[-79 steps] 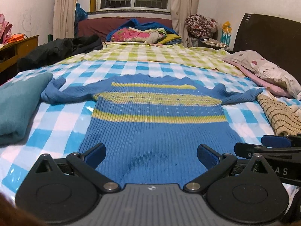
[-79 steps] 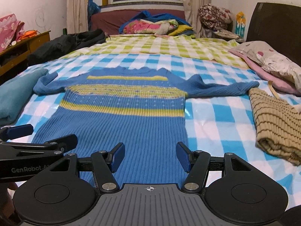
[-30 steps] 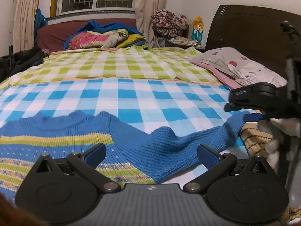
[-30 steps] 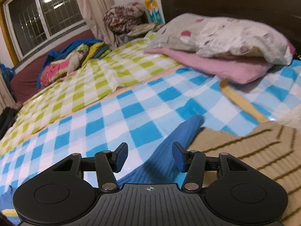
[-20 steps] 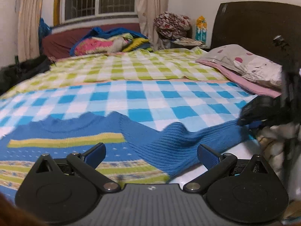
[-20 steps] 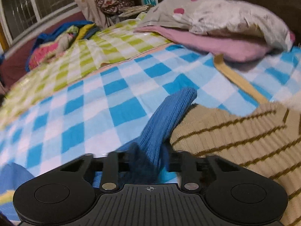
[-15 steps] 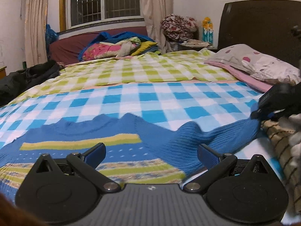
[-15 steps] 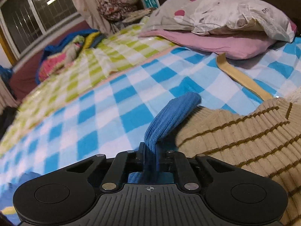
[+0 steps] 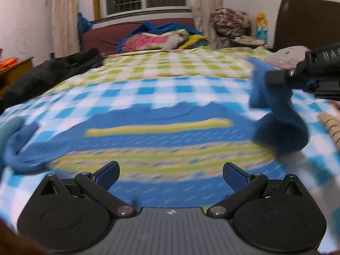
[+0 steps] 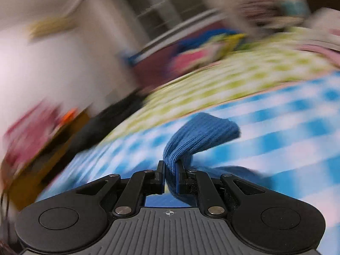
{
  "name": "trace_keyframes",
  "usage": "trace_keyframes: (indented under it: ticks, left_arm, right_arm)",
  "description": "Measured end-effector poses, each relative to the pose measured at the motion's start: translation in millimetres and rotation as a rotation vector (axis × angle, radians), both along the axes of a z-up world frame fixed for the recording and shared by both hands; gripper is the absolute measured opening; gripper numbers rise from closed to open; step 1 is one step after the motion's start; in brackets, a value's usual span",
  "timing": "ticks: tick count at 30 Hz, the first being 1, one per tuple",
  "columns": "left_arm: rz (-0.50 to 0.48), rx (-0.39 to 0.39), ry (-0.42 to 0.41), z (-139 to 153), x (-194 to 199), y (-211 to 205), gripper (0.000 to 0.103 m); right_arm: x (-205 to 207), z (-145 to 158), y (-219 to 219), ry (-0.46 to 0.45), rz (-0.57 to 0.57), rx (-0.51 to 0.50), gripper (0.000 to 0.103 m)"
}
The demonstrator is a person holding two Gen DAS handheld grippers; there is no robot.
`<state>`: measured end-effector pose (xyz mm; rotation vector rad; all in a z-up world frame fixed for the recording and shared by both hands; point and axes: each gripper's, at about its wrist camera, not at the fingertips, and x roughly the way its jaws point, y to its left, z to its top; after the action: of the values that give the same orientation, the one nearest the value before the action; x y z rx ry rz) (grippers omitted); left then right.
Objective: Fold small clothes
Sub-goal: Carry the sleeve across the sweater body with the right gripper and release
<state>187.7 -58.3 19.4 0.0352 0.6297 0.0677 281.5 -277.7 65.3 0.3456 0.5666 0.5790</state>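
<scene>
A blue knit sweater with yellow stripes lies flat on the checked bedspread. Its right sleeve is lifted off the bed and curls over near the shoulder. My right gripper pinches that sleeve's cuff between its pads, with the jaws easing open slightly around the cloth. In the left wrist view the right gripper comes in from the right edge. My left gripper hovers open over the sweater's chest with nothing in it. The left sleeve lies bunched at the left.
A folded teal cloth sits at the left edge and a tan striped knit at the right. A black garment lies at the back left, with piled bedding under the window. Pillows lean against the dark headboard.
My right gripper shut on the sleeve cuff, lifted it off the bed and swung it leftward toward the sweater body. My left gripper moved left over the chest, still open.
</scene>
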Motion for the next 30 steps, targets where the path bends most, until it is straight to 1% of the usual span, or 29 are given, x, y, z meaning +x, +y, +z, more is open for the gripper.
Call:
trace_keyframes:
  ticks: [1, 2, 4, 5, 6, 9, 11, 13, 14, 18, 21, 23, 24, 25, 27, 30]
  left_arm:
    - [0.014, 0.016, 0.008, -2.4, -6.2, 9.5, 0.103]
    - [0.026, 0.032, 0.018, -4.9, -12.0, 17.6, 0.103]
    - [0.050, 0.056, 0.040, -10.9, -24.5, 35.0, 0.103]
    - [0.058, 0.056, 0.049, -13.5, -29.6, 43.0, 0.103]
    - [0.064, 0.051, 0.058, -15.5, -33.1, 50.5, 0.103]
    - [0.071, 0.024, 0.061, -18.3, -37.5, 66.3, 0.103]
    - [0.064, -0.004, 0.046, -18.4, -34.6, 71.8, 0.103]
    - [0.047, -0.026, 0.030, -16.9, -30.5, 74.4, 0.103]
    - [0.037, -0.034, 0.021, -16.0, -28.7, 75.0, 0.103]
    - [0.002, -0.056, -0.023, -13.4, -32.5, 83.9, 0.103]
    - [-0.017, -0.066, -0.033, -14.2, -35.6, 92.0, 0.103]
    - [-0.025, -0.060, -0.034, -14.2, -37.4, 97.3, 0.103]
    - [-0.026, -0.059, -0.039, -13.6, -37.9, 101.1, 0.103]
    - [-0.023, -0.063, -0.044, -12.7, -38.6, 103.7, 0.103]
    - [-0.018, -0.087, -0.052, -9.0, -37.8, 112.2, 0.103]
    - [0.000, -0.119, -0.069, -3.3, -37.5, 124.9, 0.103]
  right_arm:
    - [-5.7, -4.7, 22.4, -0.007, 0.085, -0.063, 0.013]
    - [-10.1, -9.4, 37.8, -0.014, 0.116, -0.127, 0.013]
    - [-18.4, -20.9, 63.1, -0.041, 0.111, -0.274, 0.015]
    - [-20.6, -25.2, 70.1, -0.040, 0.097, -0.320, 0.016]
    - [-21.8, -28.0, 72.8, -0.025, 0.087, -0.334, 0.017]
    - [-30.4, -30.5, 68.4, 0.007, 0.069, -0.302, 0.018]
    - [-40.8, -29.4, 70.1, -0.010, 0.054, -0.332, 0.020]
    - [-49.1, -29.7, 80.2, -0.039, 0.068, -0.385, 0.021]
    - [-53.9, -31.0, 89.2, -0.052, 0.095, -0.419, 0.022]
    - [-56.7, -41.4, 126.7, -0.099, 0.157, -0.584, 0.037]
    - [-46.1, -55.2, 151.3, -0.116, 0.156, -0.692, 0.036]
    - [-35.4, -62.2, 161.6, -0.098, 0.121, -0.751, 0.029]
    - [-29.1, -62.4, 163.7, -0.072, 0.092, -0.751, 0.016]
    - [-23.2, -59.4, 162.7, -0.042, 0.067, -0.725, 0.011]
    - [-13.4, -49.1, 157.5, 0.005, 0.028, -0.654, 0.006]
    - [-0.8, -22.5, 155.2, 0.041, -0.019, -0.510, 0.006]
